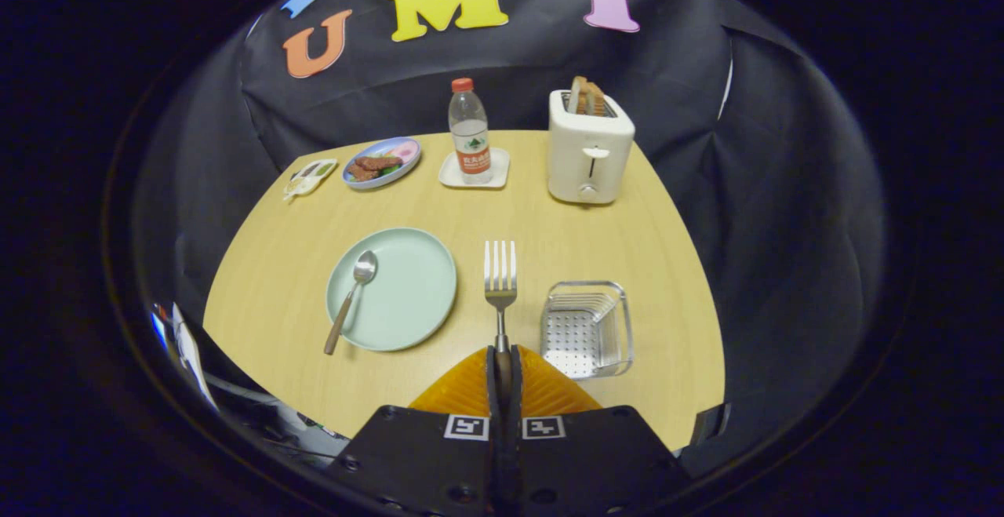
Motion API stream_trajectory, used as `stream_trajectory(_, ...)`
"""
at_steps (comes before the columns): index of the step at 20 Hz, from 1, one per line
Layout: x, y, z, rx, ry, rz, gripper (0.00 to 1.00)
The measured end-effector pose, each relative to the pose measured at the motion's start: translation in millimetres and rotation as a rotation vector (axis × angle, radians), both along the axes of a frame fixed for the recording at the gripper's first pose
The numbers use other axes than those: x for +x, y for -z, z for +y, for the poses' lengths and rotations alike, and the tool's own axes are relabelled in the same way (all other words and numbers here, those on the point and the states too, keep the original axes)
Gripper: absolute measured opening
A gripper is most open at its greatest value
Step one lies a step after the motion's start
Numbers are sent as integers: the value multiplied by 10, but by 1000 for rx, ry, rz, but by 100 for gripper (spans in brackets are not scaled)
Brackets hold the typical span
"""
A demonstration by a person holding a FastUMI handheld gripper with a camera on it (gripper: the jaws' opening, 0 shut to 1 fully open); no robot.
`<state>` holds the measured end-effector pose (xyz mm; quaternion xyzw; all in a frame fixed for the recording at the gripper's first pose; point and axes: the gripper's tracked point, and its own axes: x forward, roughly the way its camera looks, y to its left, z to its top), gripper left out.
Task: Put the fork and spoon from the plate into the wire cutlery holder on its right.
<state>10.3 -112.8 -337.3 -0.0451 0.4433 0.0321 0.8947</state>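
Fork tines point straight away from the tool (503, 372), whose two fingers are pressed together on the handle of the silver metal fork (500, 282), so that the fork stands out ahead of them above the pale wooden table (259, 321), held between the round pale green plate (408, 301) on one side and the clear, square wire cutlery holder (587, 329) with a perforated metal floor on the other. The fork's head hangs over bare table, closer to the holder's near corner than to the plate's rim (whether it is level or tipped slightly I cannot tell). A silver spoon with a brown wooden handle (351, 297) lies on the left part of the green plate, bowl toward the far side, its handle running back over the near rim and out past it. The holder sits to the right of the plate, well apart from it, and nothing stands inside it. Farther back, a white two-slot toaster (588, 152) with slices of bread in its slots stands beyond the holder. A clear plastic water bottle with a red cap (469, 136) stands on a small white square coaster (455, 176) beyond the fork. To its left are a blue-rimmed plate of food (382, 162) and a small white dish (310, 177).
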Motion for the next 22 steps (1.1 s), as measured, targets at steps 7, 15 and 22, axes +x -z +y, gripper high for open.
stream_trajectory(7, -298, -40, -494, -33, 45, 45, 1)
stream_trajectory(15, -311, 23, -516, -2, 76, 134, 3)
stream_trajectory(22, -263, 54, -483, 14, 114, 224, 3)
